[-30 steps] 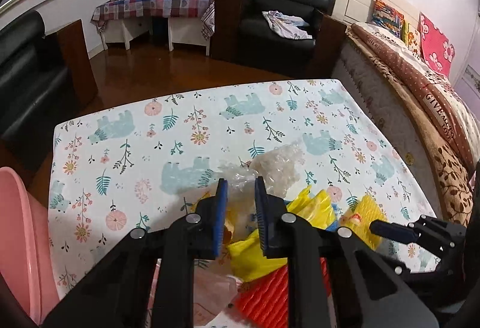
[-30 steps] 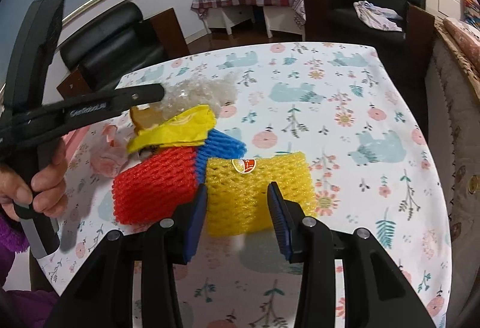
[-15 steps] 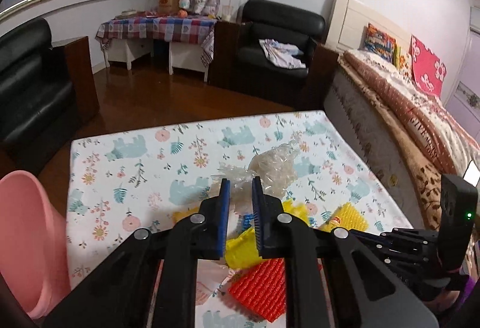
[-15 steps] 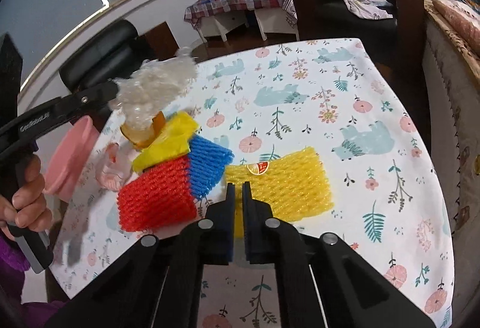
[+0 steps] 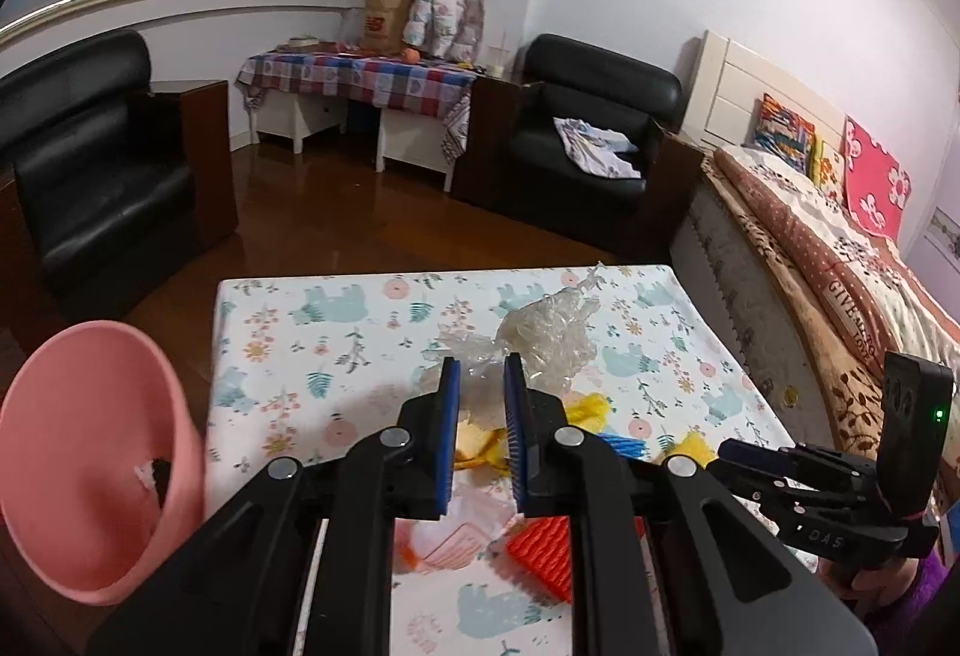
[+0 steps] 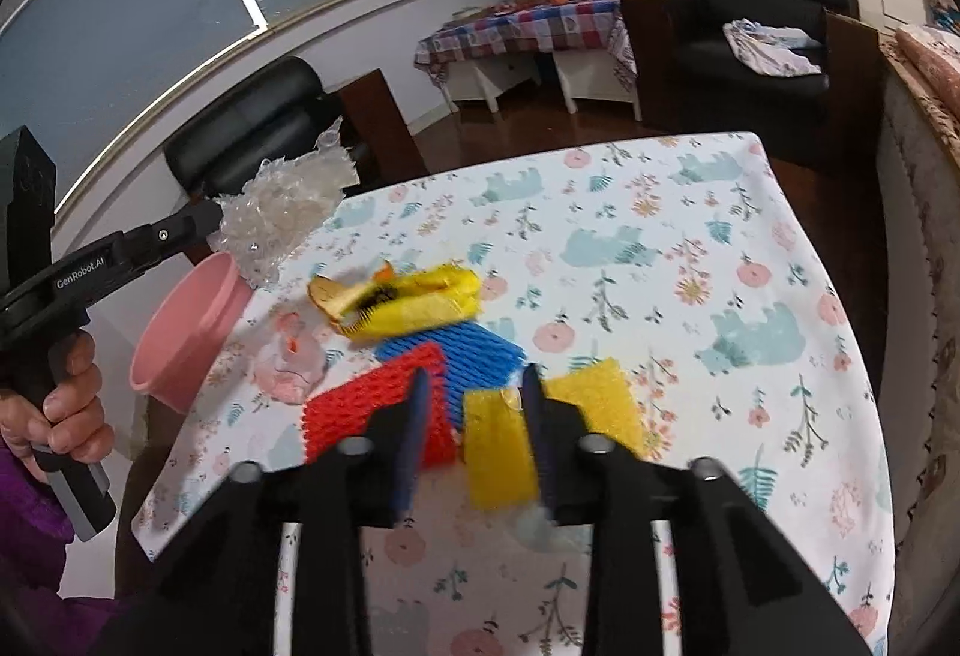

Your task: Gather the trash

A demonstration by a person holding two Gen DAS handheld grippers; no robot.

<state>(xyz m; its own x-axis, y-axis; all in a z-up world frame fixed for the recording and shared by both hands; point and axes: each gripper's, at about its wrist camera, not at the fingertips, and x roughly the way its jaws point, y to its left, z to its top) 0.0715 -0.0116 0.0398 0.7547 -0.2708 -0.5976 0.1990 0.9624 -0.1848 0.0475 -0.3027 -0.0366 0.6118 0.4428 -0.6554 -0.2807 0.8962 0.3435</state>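
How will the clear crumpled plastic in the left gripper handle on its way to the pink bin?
The clear crumpled plastic probably weighs little: it juts sideways from the left gripper without sagging. Likely springy, snag-prone.

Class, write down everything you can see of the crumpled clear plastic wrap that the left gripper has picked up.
The clear plastic wrap is a crumpled, see-through bundle, whitish and crinkly like thin film, with a pointed wisp sticking up at its far end. It is off the table, clamped at its near end between the blue pads of the left gripper, and juts out beyond the fingertips. In the right wrist view it hangs in the air above the rim of the pink bin. Nothing but the pads appears to touch it.
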